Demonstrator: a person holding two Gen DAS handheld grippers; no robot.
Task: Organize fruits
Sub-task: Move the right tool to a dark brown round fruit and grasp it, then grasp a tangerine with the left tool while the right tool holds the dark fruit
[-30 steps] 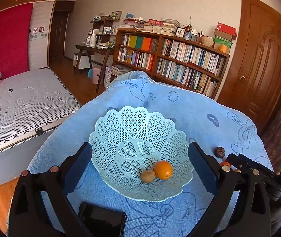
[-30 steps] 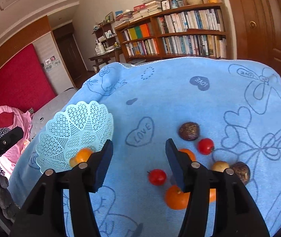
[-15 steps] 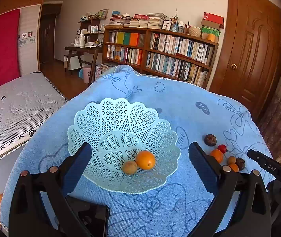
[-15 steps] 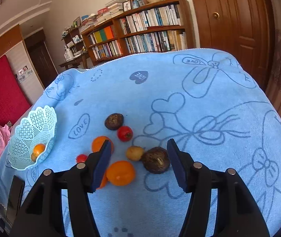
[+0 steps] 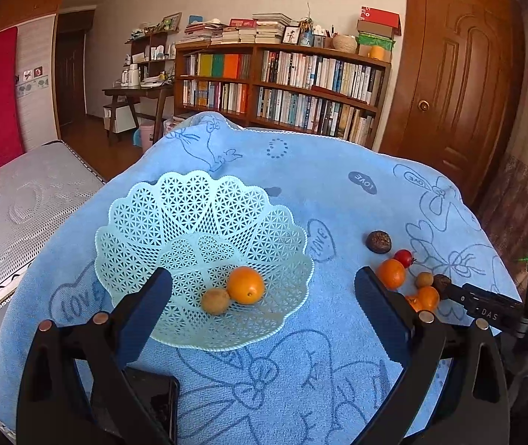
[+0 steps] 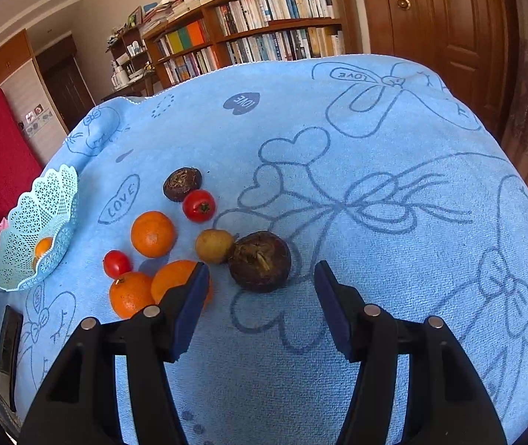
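A pale green lattice basket (image 5: 174, 222) (image 6: 22, 244) on the blue cloth holds an orange (image 5: 245, 284) and a small brown fruit (image 5: 215, 300). My left gripper (image 5: 262, 304) is open, hovering at the basket's near rim. To the right lies a cluster of loose fruit: several oranges (image 6: 152, 233), two red tomatoes (image 6: 199, 205), a small tan fruit (image 6: 213, 246) and two dark brown round fruits (image 6: 260, 261). My right gripper (image 6: 262, 304) is open and empty, with the nearer dark fruit just ahead of its fingertips. The right gripper's body (image 5: 494, 307) shows beside the cluster.
A dark phone (image 5: 145, 404) lies on the cloth at the near edge by the basket. The blue towel (image 6: 375, 148) covers the whole table and drops off on every side. A bookshelf (image 5: 282, 85), a door and a mattress stand beyond it.
The right gripper has swung right and closer to the fruit cluster, with the dark fruit now in front of its fingers. The left gripper has pulled back slightly from the basket.
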